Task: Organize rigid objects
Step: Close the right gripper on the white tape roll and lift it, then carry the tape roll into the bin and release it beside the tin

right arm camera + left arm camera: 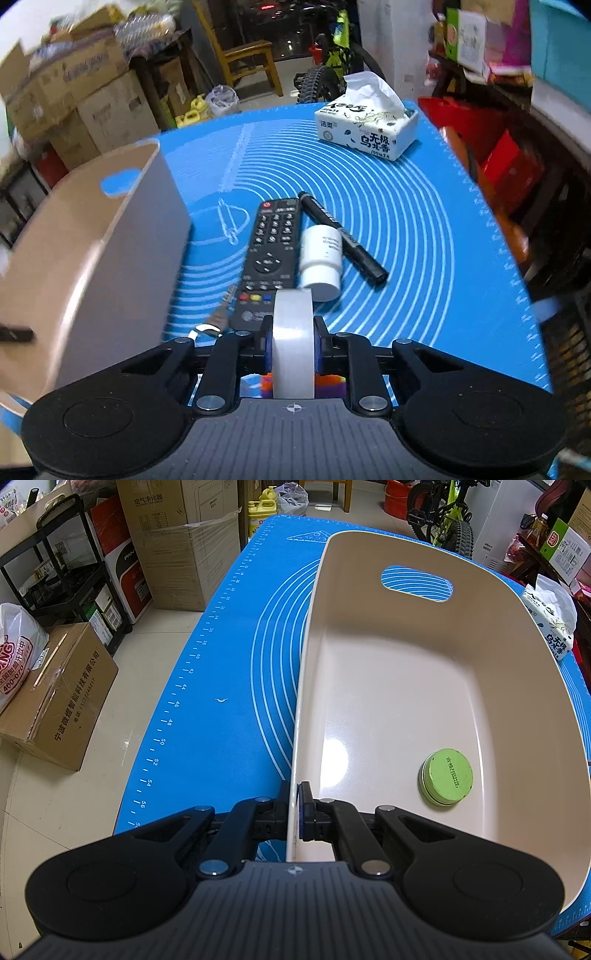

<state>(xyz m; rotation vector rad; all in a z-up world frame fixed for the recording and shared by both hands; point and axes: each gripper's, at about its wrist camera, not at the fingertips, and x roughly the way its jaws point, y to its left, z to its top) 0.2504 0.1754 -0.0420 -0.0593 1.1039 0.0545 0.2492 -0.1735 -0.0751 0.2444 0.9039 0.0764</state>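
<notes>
One bin point(406, 672), tin point(447, 777), remote point(271, 258), marker point(343, 240), bottle point(320, 258), tape roll point(293, 339), tissue pack point(367, 127).

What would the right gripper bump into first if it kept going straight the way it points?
Probably the white bottle lying just ahead of the tape roll held in the right gripper, with the remote control alongside; depth is hard to judge.

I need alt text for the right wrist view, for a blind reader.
The right gripper clamps a clear tape roll above a blue mat. Ahead lie a black remote control, white bottle and black marker; a beige bin stands left.
</notes>
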